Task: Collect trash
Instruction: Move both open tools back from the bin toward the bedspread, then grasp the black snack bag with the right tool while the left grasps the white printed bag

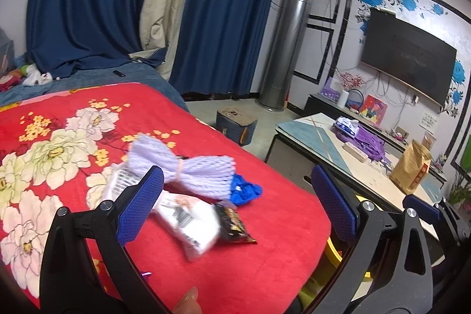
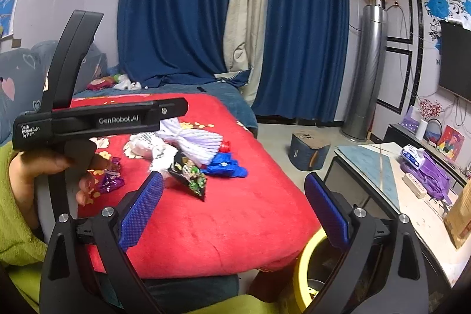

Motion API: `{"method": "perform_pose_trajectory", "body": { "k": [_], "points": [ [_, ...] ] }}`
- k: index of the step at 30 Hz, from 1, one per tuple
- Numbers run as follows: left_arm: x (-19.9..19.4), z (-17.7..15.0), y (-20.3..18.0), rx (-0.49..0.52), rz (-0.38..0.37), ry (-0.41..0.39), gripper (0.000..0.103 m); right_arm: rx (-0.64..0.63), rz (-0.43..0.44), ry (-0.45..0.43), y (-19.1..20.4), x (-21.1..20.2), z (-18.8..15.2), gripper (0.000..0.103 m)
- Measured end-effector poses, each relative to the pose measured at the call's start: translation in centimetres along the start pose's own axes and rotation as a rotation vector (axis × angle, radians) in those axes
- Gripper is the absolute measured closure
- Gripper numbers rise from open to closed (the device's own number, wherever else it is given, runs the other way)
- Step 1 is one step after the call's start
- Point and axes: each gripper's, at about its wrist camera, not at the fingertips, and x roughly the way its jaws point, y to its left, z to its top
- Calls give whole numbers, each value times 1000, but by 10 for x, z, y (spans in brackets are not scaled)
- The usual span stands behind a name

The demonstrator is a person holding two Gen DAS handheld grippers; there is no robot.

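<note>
Trash lies on the red flowered blanket [image 1: 259, 255]: a lavender foam net [image 1: 182, 164], a white wrapper [image 1: 191, 222], a black snack packet [image 1: 235, 225] and a blue crumpled piece [image 1: 245, 190]. My left gripper [image 1: 235, 205] is open and empty, above this pile. In the right wrist view the net [image 2: 194, 140], black packet [image 2: 190, 177], blue piece [image 2: 226, 167] and a purple wrapper [image 2: 110, 181] show. My right gripper [image 2: 232, 208] is open and empty, near the bed's front corner. A yellow-rimmed bin [image 2: 306, 270] stands below it by the bed.
A low table [image 1: 368, 178] stands right of the bed with a purple bag [image 1: 365, 143] and a brown paper bag [image 1: 412, 169]. A dark box [image 2: 309, 152] sits on the floor. Blue curtains [image 2: 176, 5], a tower air conditioner [image 2: 365, 72] and a wall TV [image 1: 409, 55] are behind.
</note>
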Motion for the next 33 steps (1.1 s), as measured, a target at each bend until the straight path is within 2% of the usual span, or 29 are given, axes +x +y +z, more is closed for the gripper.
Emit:
{"method": "perform_pose_trajectory", "body": {
  "k": [9, 19, 25, 29, 33],
  "points": [
    [-7, 6, 37, -55, 63, -10, 11, -6, 42, 52, 17, 29, 2, 9],
    [-5, 8, 75, -118, 136, 13, 11, -77, 87, 136, 37, 70, -6, 9],
    [7, 3, 99, -144, 177, 72, 11, -102, 81, 181, 44, 98, -12, 10],
    [16, -2, 113, -171, 173, 116, 11, -114, 88, 202, 47, 113, -17, 20],
    [28, -8, 124, -202, 154, 172, 11, -103, 97, 219, 46, 125, -20, 25]
  ]
}}
